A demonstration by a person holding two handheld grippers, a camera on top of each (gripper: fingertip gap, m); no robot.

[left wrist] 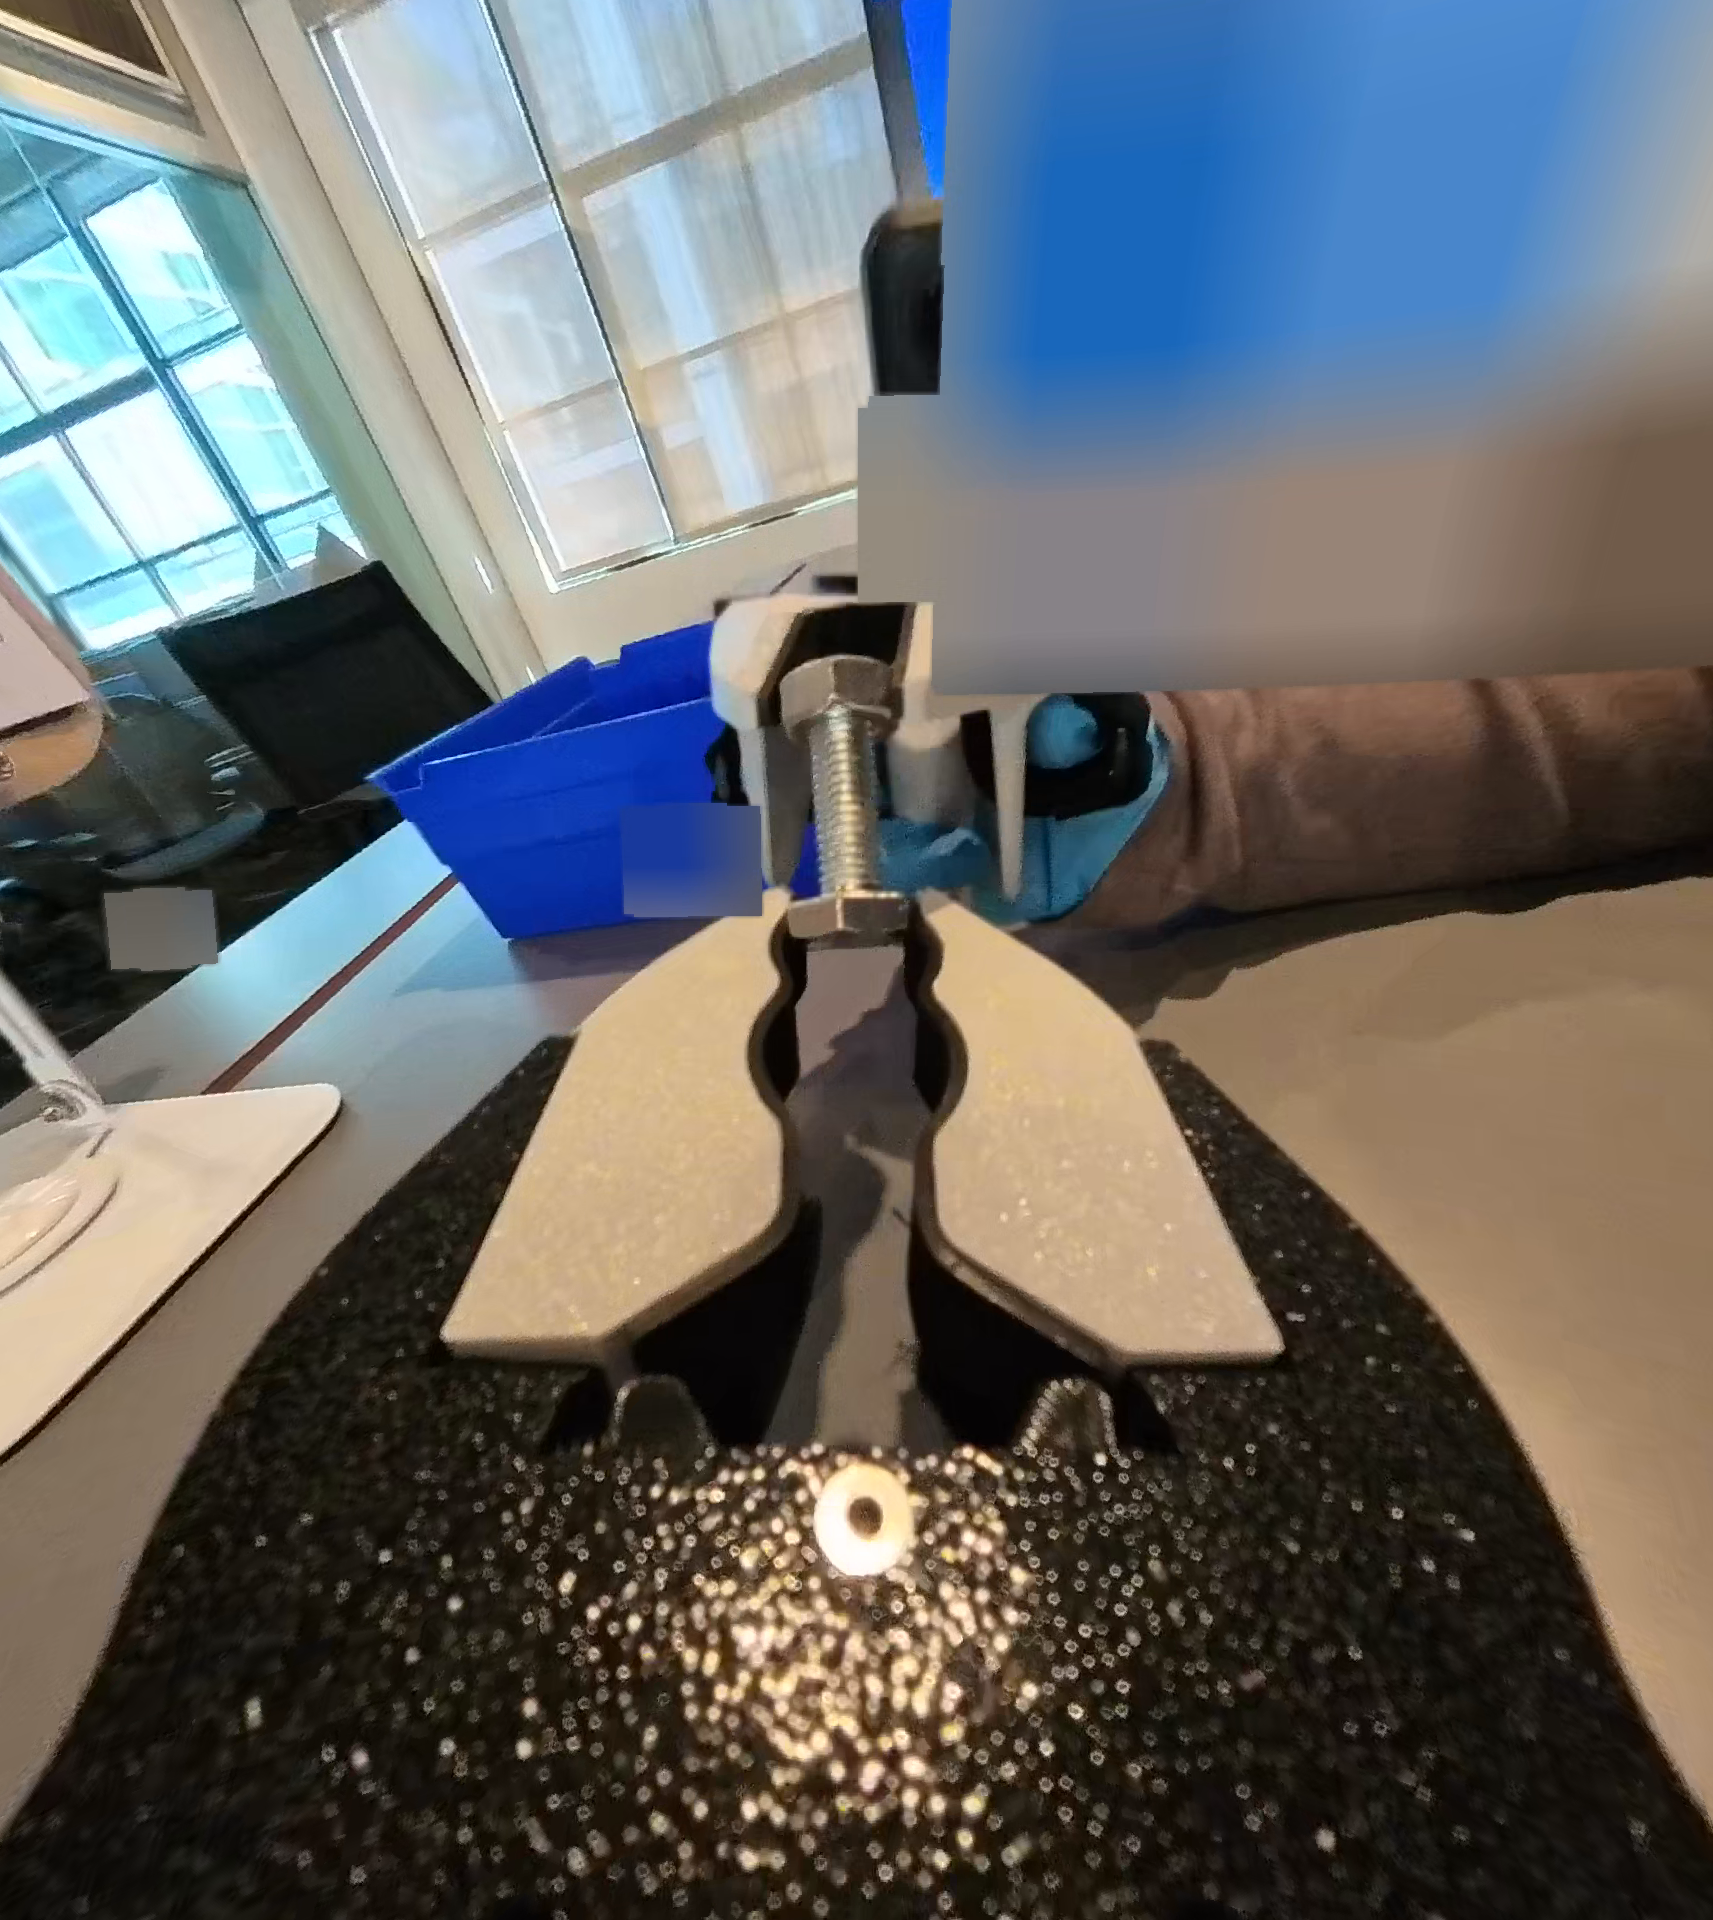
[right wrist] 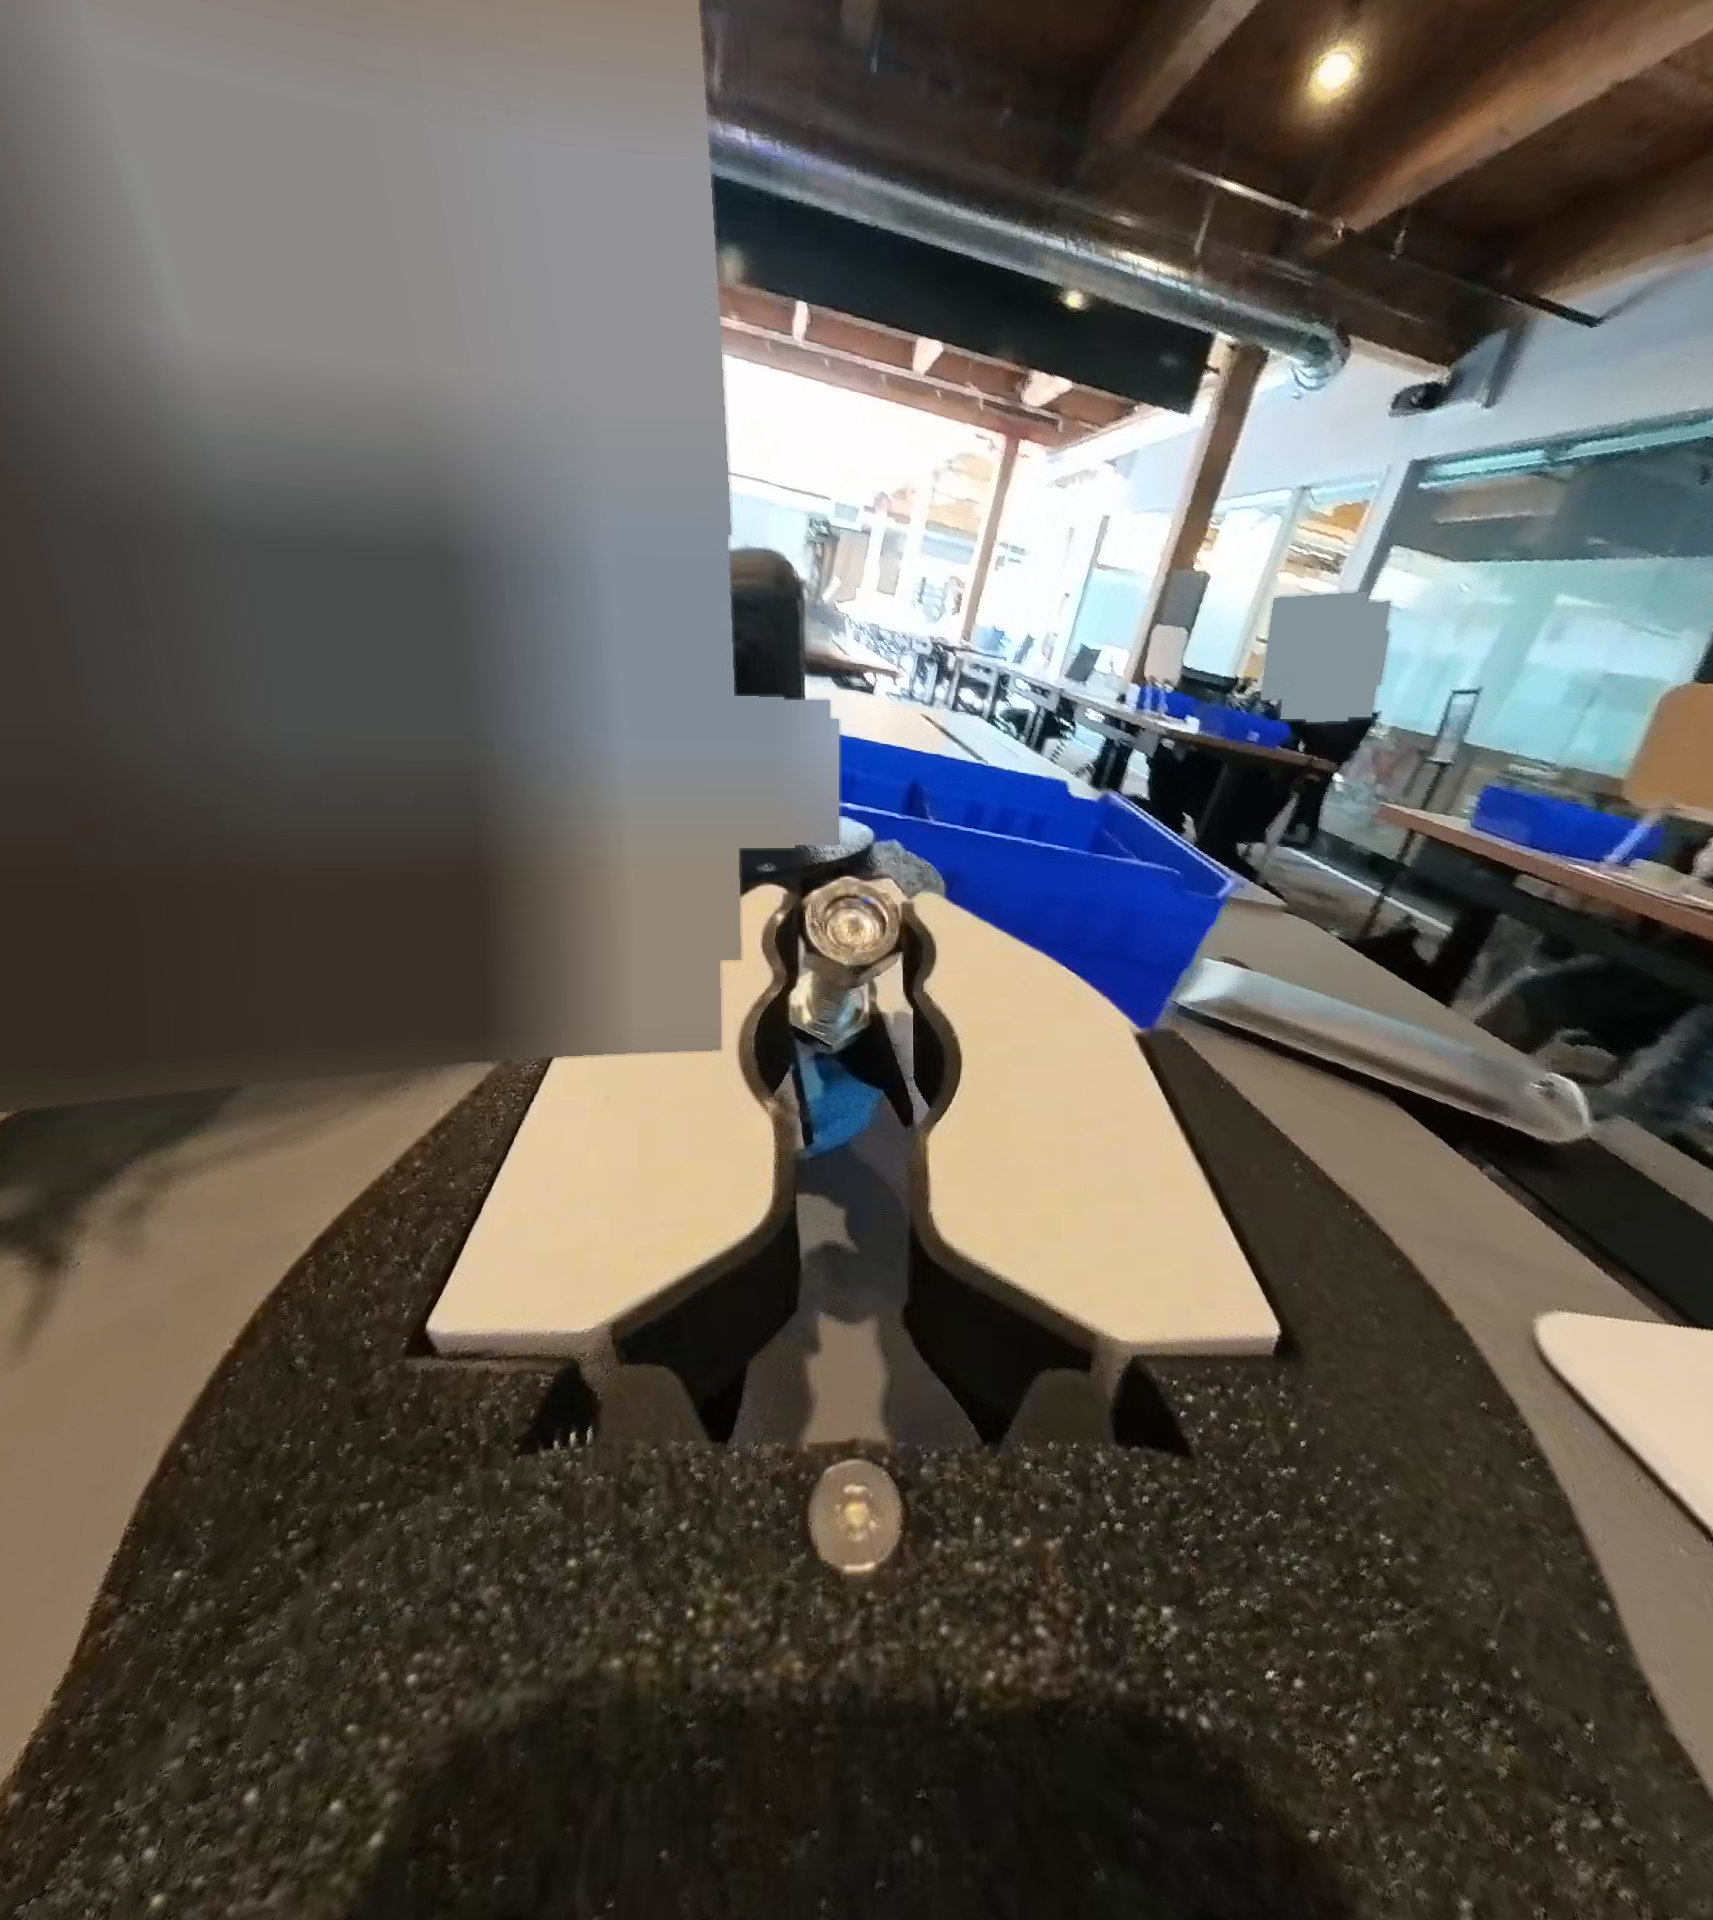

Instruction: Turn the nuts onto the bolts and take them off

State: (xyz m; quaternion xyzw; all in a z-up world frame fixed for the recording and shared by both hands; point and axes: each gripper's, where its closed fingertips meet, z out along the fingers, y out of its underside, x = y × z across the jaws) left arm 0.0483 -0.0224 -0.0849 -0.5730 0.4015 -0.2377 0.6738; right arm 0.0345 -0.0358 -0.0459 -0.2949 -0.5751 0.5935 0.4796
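The left gripper [left wrist: 849,940] has its jaws narrowed onto the hex nut [left wrist: 848,916] at one end of a steel bolt [left wrist: 844,805], which stands between the two grippers above the grey table [left wrist: 1454,1091]. The right gripper [right wrist: 850,940] clamps the bolt's hex head [right wrist: 849,925] between its fingertips, with a blue bin [right wrist: 1039,894] just behind on the table

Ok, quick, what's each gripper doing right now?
Left gripper: closed on the bolt, at its head.
Right gripper: closed on the nut.
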